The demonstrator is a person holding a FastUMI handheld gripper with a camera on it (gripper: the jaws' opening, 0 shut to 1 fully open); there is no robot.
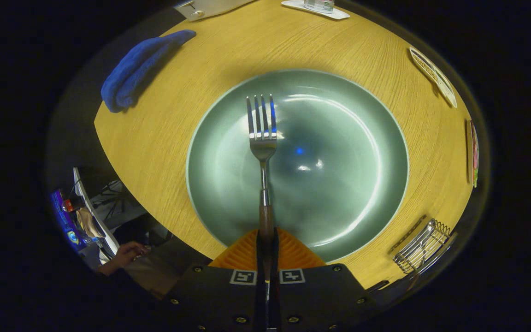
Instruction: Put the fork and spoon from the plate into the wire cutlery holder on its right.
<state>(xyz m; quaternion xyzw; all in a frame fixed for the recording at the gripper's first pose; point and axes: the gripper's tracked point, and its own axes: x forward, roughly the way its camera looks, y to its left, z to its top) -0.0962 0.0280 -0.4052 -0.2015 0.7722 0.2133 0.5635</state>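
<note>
Fork (262, 138) clamped by its handle in my gripper (266, 244), fingers closed on it, above plate (376, 184) | carry level to wire holder (422, 246) at 4 o'clock | tip handle-down before letting go.

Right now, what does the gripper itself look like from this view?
The gripper has two ribbed, wedge-shaped fingers closed together. They sit on a dark flat body fixed with small round screws. Each side carries one square black-and-white marker, just behind the fingers. No cables can be seen.
</note>
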